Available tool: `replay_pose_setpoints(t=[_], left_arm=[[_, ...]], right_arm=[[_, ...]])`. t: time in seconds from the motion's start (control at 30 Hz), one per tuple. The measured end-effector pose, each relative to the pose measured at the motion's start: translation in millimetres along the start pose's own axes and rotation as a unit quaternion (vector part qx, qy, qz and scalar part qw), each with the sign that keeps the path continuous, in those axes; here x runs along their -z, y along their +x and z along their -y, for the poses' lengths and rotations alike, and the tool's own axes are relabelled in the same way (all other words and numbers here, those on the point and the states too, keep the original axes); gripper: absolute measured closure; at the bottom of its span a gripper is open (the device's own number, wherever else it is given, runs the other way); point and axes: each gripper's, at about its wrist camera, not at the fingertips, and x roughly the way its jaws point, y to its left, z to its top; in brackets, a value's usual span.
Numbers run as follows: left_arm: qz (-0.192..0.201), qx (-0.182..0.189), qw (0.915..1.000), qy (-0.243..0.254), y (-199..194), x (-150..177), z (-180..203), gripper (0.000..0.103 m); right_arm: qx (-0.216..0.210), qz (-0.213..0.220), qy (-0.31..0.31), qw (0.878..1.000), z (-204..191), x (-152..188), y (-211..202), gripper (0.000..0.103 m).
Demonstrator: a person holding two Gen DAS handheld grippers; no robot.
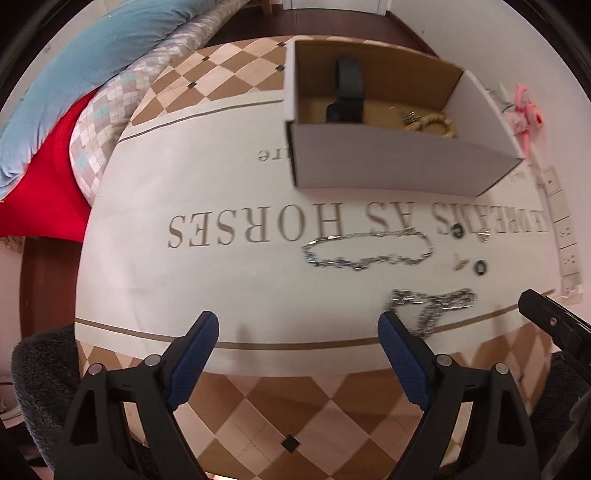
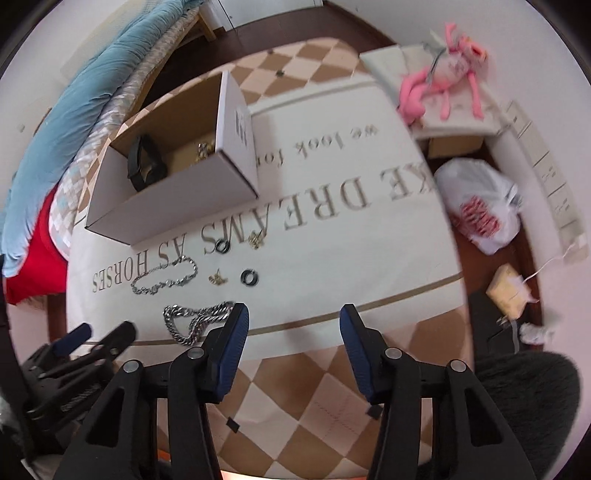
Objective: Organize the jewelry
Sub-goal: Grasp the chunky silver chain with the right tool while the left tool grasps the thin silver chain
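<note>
A white cardboard box (image 1: 399, 162) (image 2: 177, 206) stands on the lettered cloth and holds a black watch (image 1: 347, 96) (image 2: 142, 166) and a beaded bracelet (image 1: 432, 123). On the cloth lie a thin silver chain (image 1: 365, 251) (image 2: 164, 278), a thick silver chain (image 1: 432, 306) (image 2: 195, 319), two black rings (image 1: 480, 266) (image 2: 249, 277) (image 2: 222, 246) and small gold pieces (image 2: 218, 277) (image 2: 256, 240). My left gripper (image 1: 297, 332) is open and empty, its right finger beside the thick chain. My right gripper (image 2: 291, 321) is open and empty, just right of the thick chain.
A pink plush toy (image 2: 447, 33) sits on a white cabinet at the far right. A white plastic bag (image 2: 480, 206) lies on the floor. Blue and red bedding (image 1: 74, 74) lies left of the table. The table's near edge has a checkered pattern.
</note>
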Motion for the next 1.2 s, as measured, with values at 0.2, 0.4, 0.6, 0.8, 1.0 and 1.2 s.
replay_pose_setpoints(t=[0.2, 0.4, 0.6, 0.8, 1.0, 1.2], left_arm=[[-0.001, -0.04, 0.9992, -0.006, 7, 2, -14, 0.015], [-0.01, -0.052, 0.9984, -0.021, 13, -2, -33, 0.016], [-0.014, -0.044, 0.9987, -0.019, 15, -4, -36, 0.016], [-0.011, -0.015, 0.9997, -0.013, 13, -14, -28, 0.015], [-0.001, 0.004, 0.9984, 0.057, 17, -23, 10, 0.015], [0.0, 0.009, 0.9873, 0.158, 26, -23, 47, 0.015]], right_arm=[[-0.029, -0.019, 0.016, 0.999, -22, 4, 27, 0.049], [0.024, -0.004, -0.015, 1.0, -57, 8, 40, 0.05], [0.037, 0.005, -0.049, 0.998, -72, 15, 43, 0.099], [0.051, 0.033, 0.003, 0.998, -27, 12, 18, 0.099], [0.054, 0.033, 0.045, 0.997, 12, 5, 10, 0.099], [0.048, 0.031, 0.063, 0.996, 22, 3, 12, 0.099]])
